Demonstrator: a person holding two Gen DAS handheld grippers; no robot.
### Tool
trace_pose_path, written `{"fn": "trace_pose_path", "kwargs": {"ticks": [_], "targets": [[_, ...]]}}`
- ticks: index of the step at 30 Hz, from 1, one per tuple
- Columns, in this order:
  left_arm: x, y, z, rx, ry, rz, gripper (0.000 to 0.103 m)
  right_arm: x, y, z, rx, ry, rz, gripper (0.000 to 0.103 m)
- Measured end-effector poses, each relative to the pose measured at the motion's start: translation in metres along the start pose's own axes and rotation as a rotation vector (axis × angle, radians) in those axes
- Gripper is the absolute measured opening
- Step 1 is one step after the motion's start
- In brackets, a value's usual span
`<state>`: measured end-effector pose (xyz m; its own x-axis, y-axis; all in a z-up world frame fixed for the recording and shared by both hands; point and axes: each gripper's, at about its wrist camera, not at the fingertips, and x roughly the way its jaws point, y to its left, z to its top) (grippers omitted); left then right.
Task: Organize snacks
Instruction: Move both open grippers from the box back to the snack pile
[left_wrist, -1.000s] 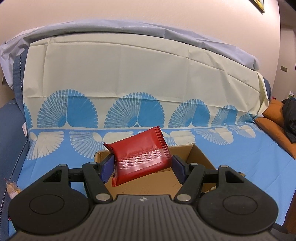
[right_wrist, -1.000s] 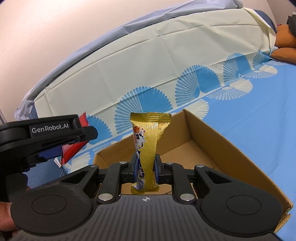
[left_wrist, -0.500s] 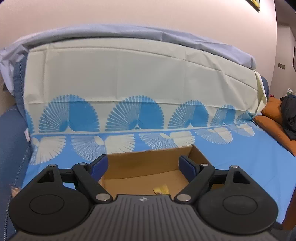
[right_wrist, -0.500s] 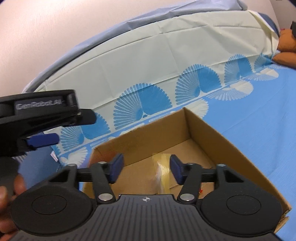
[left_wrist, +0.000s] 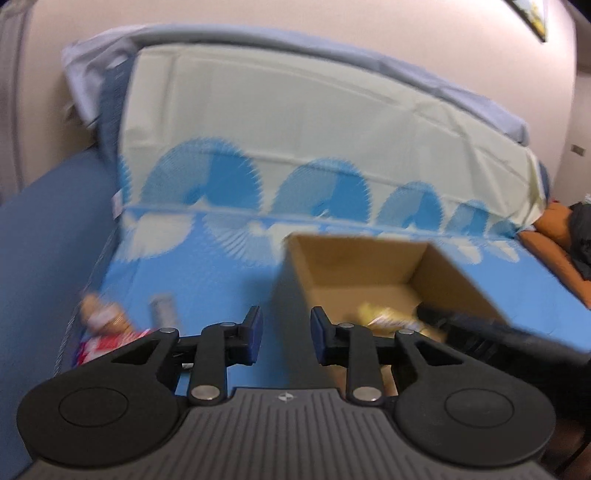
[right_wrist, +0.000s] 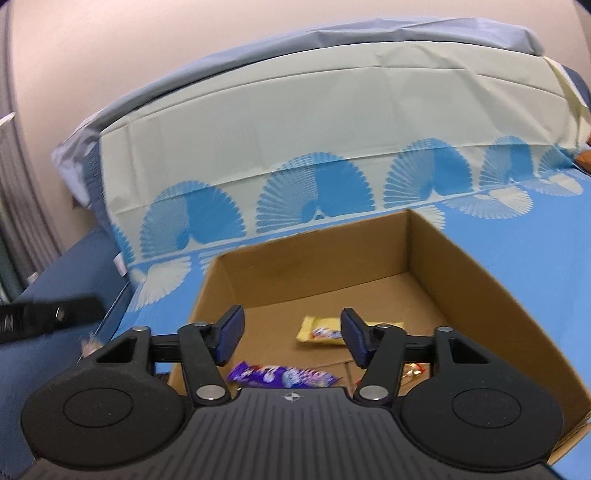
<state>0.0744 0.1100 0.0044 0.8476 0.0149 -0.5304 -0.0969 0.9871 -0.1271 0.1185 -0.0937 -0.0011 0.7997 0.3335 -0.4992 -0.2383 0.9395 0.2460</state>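
Right wrist view gives me the clearest look at the snacks: a yellow packet (right_wrist: 320, 331) lies flat on the floor of the cardboard box (right_wrist: 480, 295), and a purple wrapper (right_wrist: 282, 376) lies nearer to me, just past the tool body. A small orange-and-white sweet (right_wrist: 413, 370) sits low on the right of the box floor. My right tool (right_wrist: 291, 341) hangs over the open box with its jaws apart and closing, and nothing is between them; the yellow packet only shows through the gap, down on the box floor.

On the left wrist view everything is smeared by motion. My left tool (left_wrist: 286, 339) is over the blue cloth beside the box's left wall, jaws narrow and closing, with nothing between them. To its left, loose snacks lie on the cloth: a red-and-white packet (left_wrist: 110, 341), a brownish one (left_wrist: 98, 308) behind it, and a grey wrapper (left_wrist: 162, 308); I cannot read any of them. The same box (left_wrist: 369, 258) sits to the right with a yellow packet (left_wrist: 384, 317) inside.

Everything rests on a sofa (right_wrist: 55, 280) covered by a blue cloth with fan patterns (right_wrist: 554, 258), cream over the backrest.
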Motion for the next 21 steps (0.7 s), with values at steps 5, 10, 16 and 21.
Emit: {"fn": "trace_pose_path", "kwargs": {"ticks": [5, 10, 16, 21], "targets": [[0.003, 0.047, -0.032, -0.091, 0.071, 0.078, 0.03, -0.004, 0.018, -0.011, -0.047, 0.005, 0.076, 0.039], [0.011, 0.095, -0.046, -0.288, 0.123, 0.153, 0.031, -0.007, 0.039, -0.019, -0.108, 0.005, 0.133, 0.039], [0.043, 0.141, -0.033, -0.549, 0.16, 0.229, 0.071, -0.005, 0.052, -0.02, -0.126, 0.019, 0.174, 0.039], [0.087, 0.167, -0.015, -0.756, 0.235, 0.376, 0.094, -0.006, 0.058, -0.017, -0.133, 0.021, 0.218, 0.039]]}}
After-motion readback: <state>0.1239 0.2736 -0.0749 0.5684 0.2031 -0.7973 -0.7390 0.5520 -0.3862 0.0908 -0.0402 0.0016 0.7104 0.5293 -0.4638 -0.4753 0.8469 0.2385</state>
